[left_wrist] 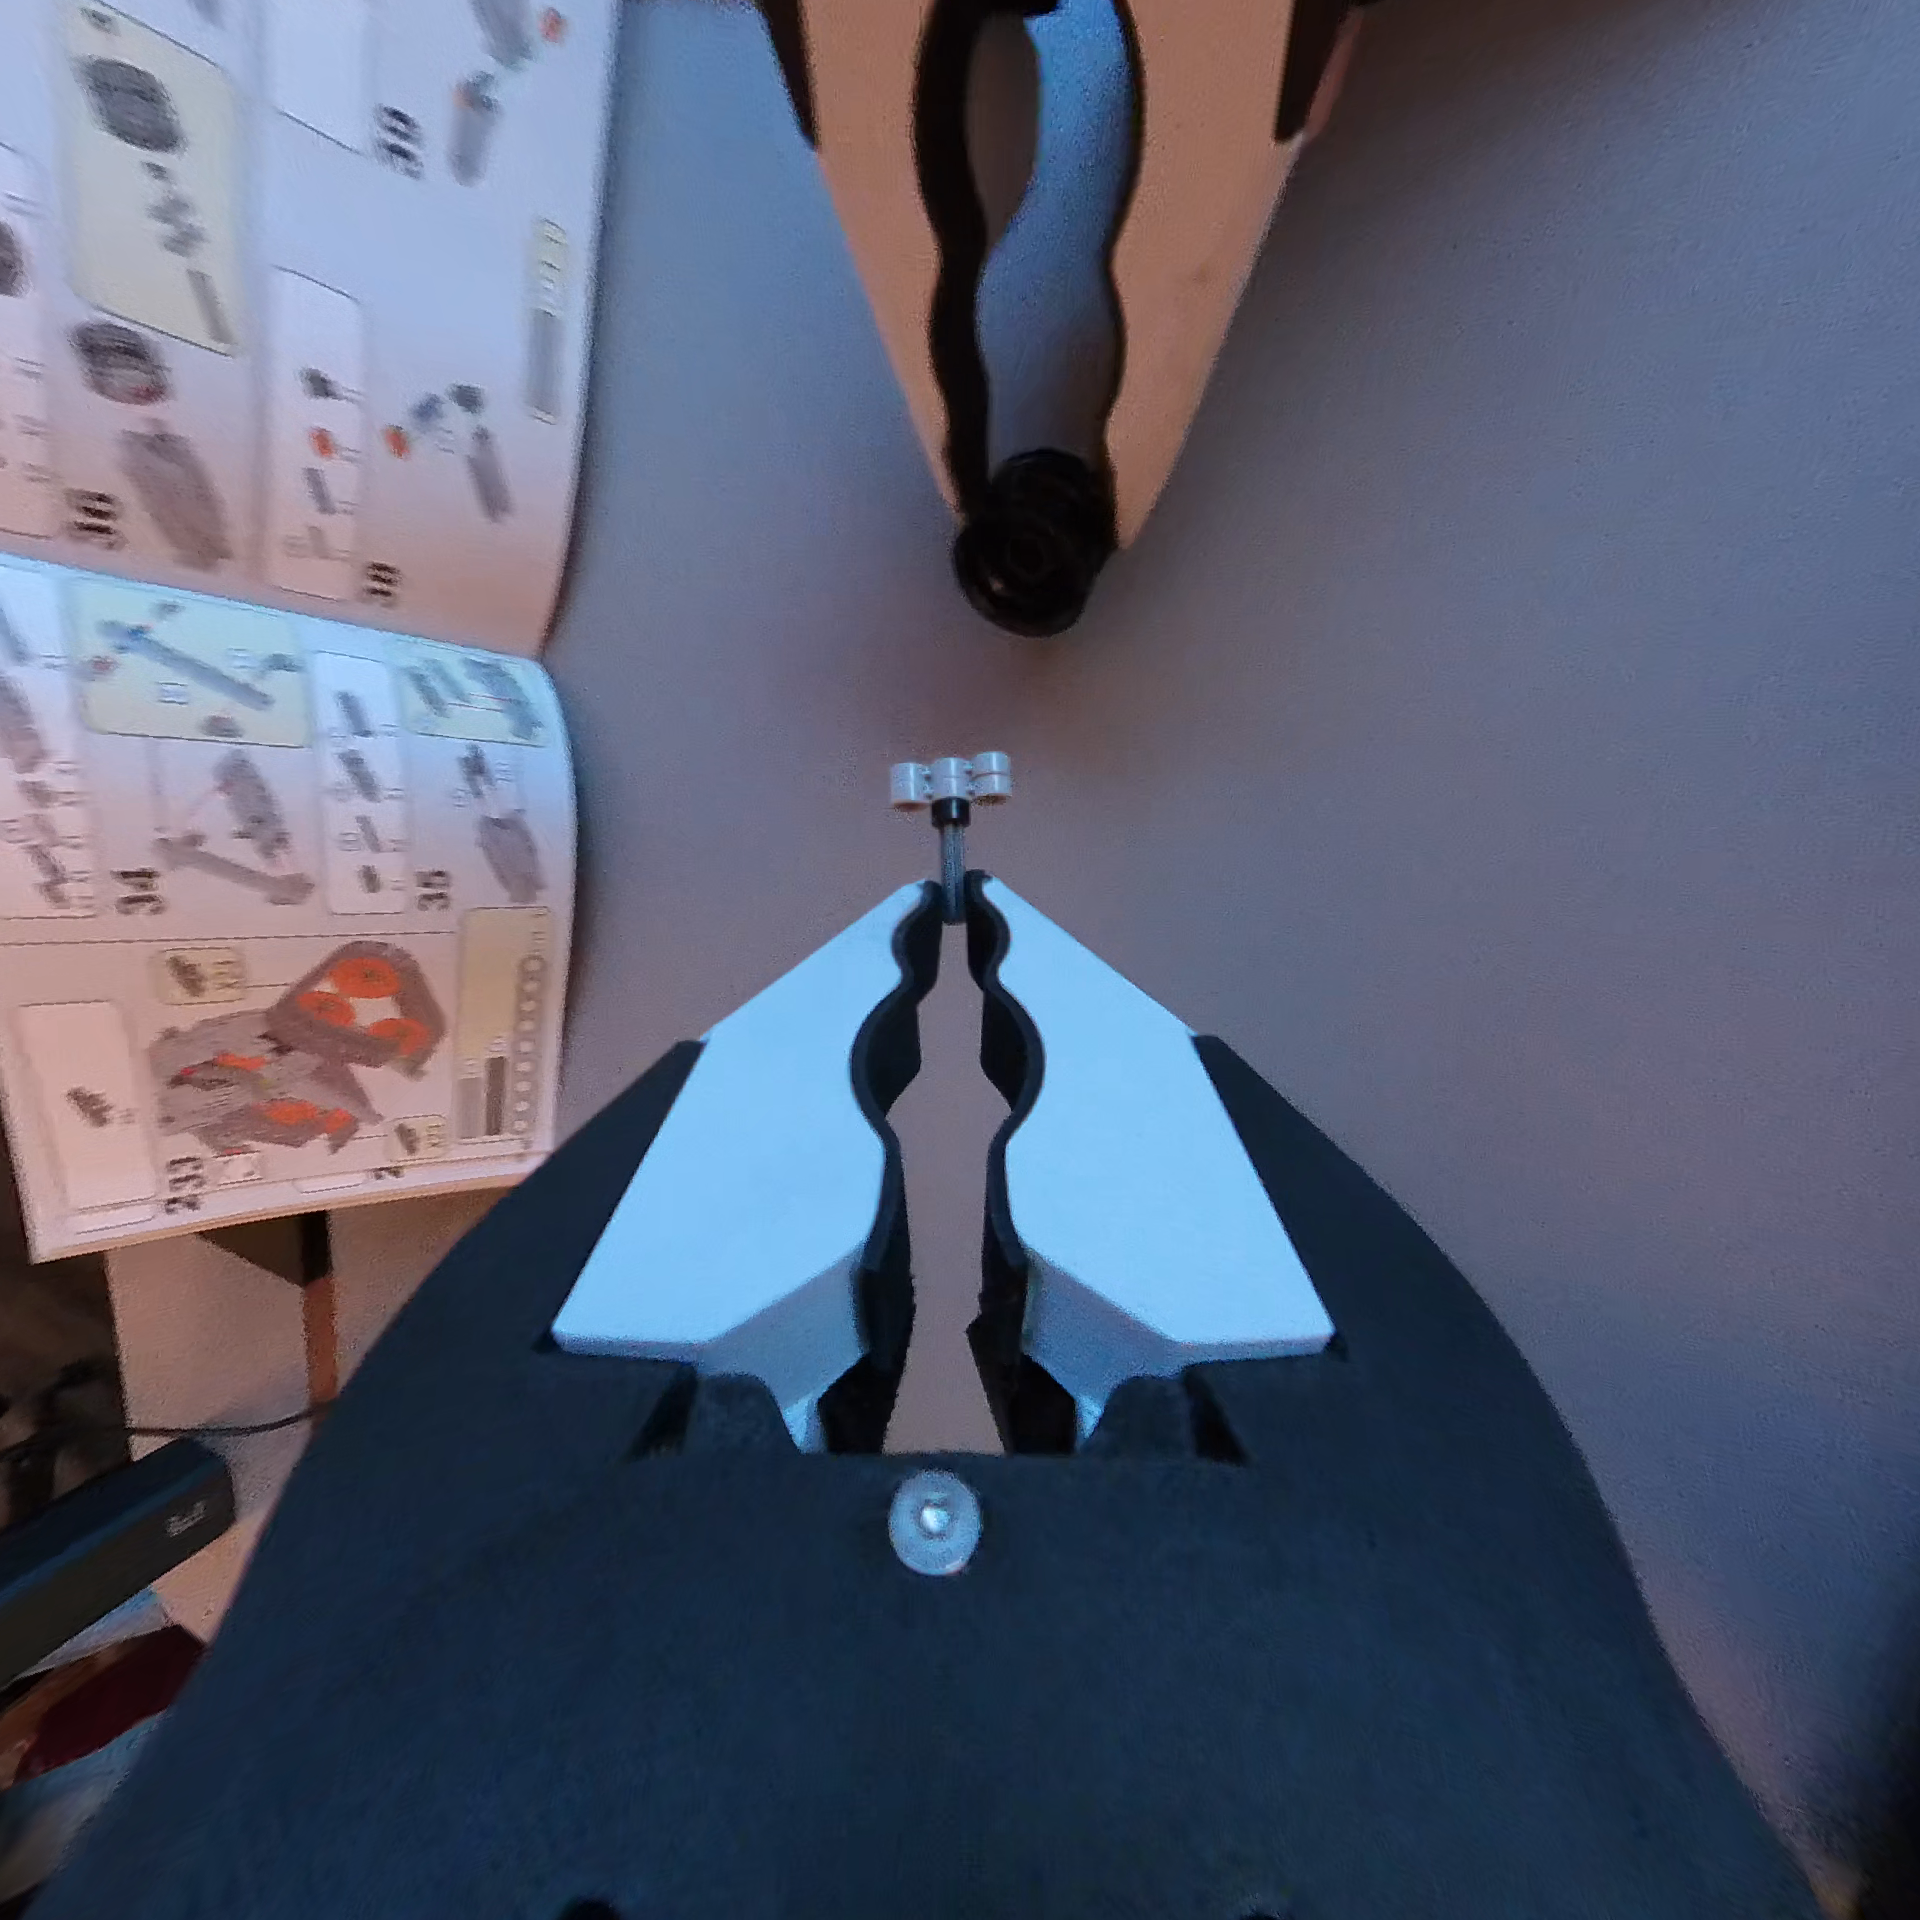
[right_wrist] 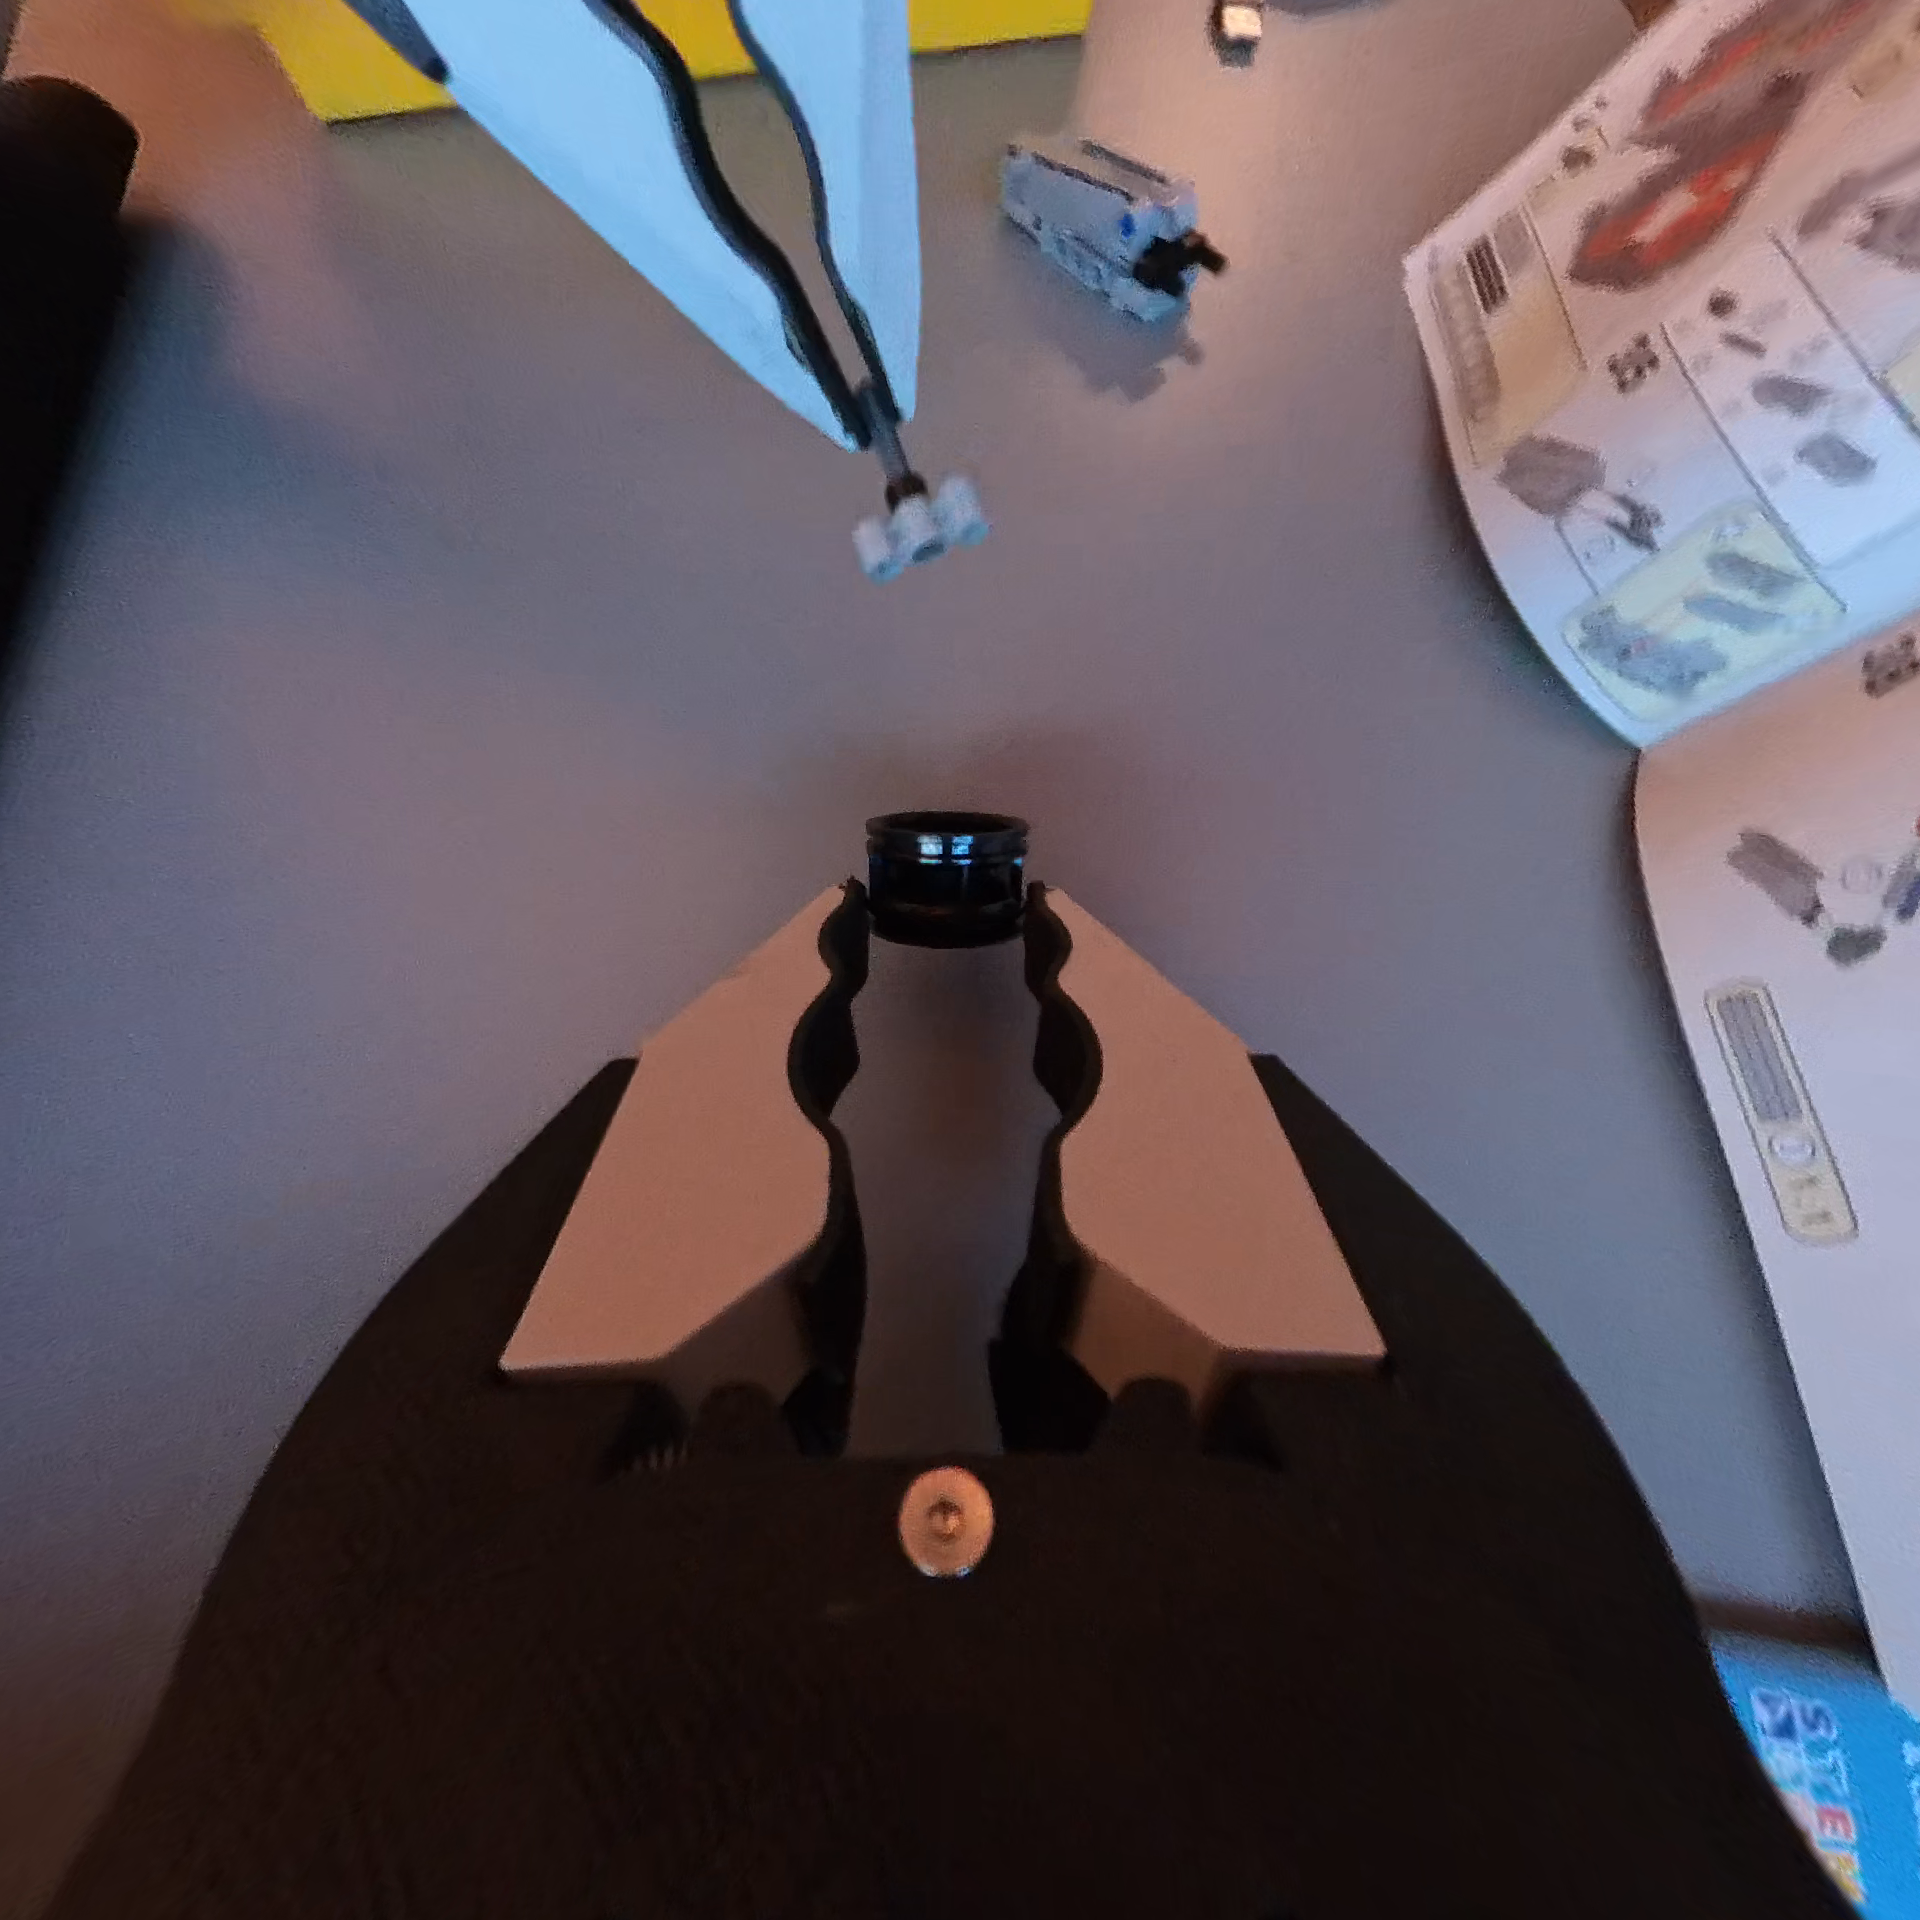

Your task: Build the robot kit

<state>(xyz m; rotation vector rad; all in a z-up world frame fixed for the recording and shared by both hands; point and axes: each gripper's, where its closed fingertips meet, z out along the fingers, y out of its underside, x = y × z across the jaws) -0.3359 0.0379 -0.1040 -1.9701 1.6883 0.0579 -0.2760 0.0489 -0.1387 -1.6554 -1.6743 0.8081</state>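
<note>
The left claw (left_wrist: 954, 902) pinches a thin grey axle (left_wrist: 953, 864) tipped with a pale connector (left_wrist: 951, 781), while at twelve o'clock the right claw (right_wrist: 943, 902), partly spread, clamps a small black wheel (right_wrist: 948, 879) above the tabletop (left_wrist: 1455, 727).

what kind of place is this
Probably a hobby or work table for building a brick-toy model: an open illustrated instruction booklet lies on the plain grey tabletop, and a partly built grey brick assembly sits nearby.
</note>
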